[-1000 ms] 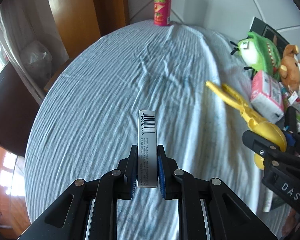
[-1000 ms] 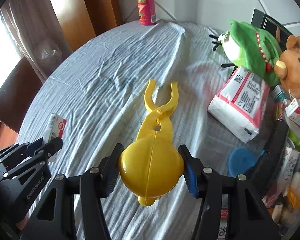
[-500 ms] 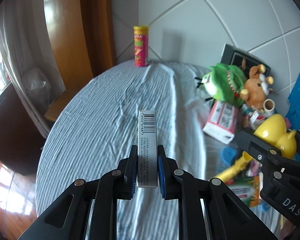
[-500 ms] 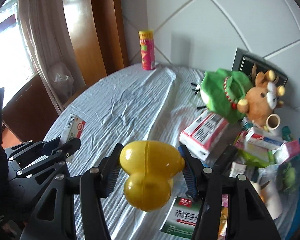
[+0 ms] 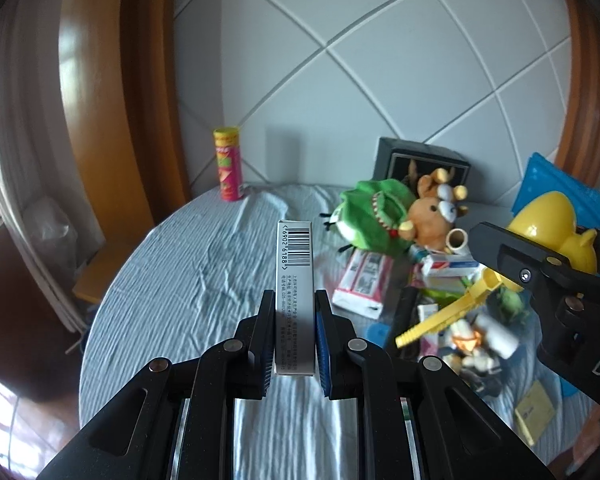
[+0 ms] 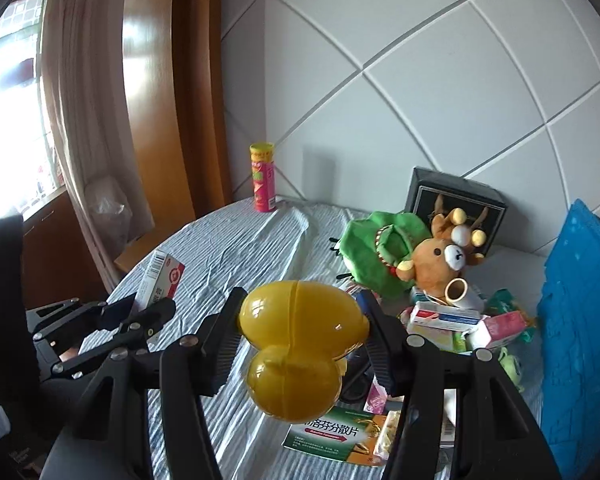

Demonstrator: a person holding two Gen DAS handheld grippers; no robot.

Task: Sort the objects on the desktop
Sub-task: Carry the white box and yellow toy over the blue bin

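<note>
My left gripper (image 5: 294,312) is shut on a thin grey box with a barcode (image 5: 295,276) and holds it above the cloth-covered table (image 5: 204,280). In the right wrist view the same box (image 6: 162,282) shows its red and white face in the left gripper (image 6: 140,312). My right gripper (image 6: 300,320) is shut on the round head of a yellow duck-shaped clamp toy (image 6: 296,352), lifted off the table. In the left wrist view the toy (image 5: 548,228) hangs at the right with its handles (image 5: 444,312) pointing down-left.
A red and yellow chip can (image 5: 229,170) stands at the far edge. A green plush (image 5: 374,212), a brown plush (image 5: 434,212), a black box (image 5: 420,162) and several small packages (image 5: 364,280) crowd the right side. A blue mat (image 6: 576,320) leans at far right.
Both grippers have risen and tilted up from the table with their objects. The yellow toy has come off the cloth and now hangs in the air; the wall fills more of the view.
</note>
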